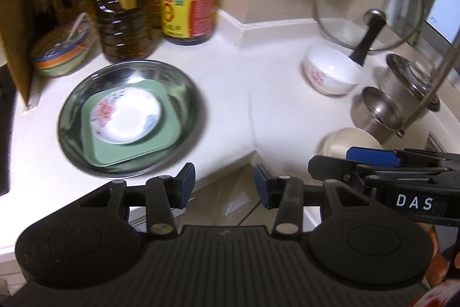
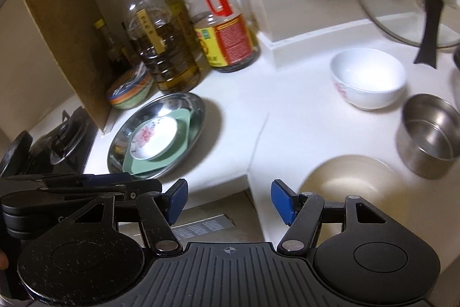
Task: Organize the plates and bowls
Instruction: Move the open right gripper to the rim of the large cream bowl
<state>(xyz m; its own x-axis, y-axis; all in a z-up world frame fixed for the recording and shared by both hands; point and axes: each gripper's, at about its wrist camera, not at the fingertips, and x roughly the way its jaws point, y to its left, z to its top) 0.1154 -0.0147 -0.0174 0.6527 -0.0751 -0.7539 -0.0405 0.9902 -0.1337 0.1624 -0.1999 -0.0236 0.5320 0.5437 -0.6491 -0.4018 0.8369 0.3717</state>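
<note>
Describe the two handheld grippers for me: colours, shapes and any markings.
Both are matte black plastic. The left gripper and right gripper each have two linkage arms with silver pivot pins, blue pads on the fingertips, a ribbed grey-black base and round side housings. The right one's body carries white letters "DAS". No cables or sleeves show.

- Plates, 3, nested: steel plate (image 1: 130, 117), green square plate (image 1: 130, 147), floral saucer (image 1: 125, 115).
- Bowls, 3: white floral bowl (image 2: 368, 78), cream bowl (image 2: 345, 183) at counter's front edge, striped bowl (image 1: 61, 51).
- Steel cups (image 2: 429, 135), 2.
- Glass lid (image 1: 369, 5), 1.
- Lg. bottles w/ oil or sauce (image 1: 123, 7), 2; smaller ones behind, blurred, no. unclear.
</note>
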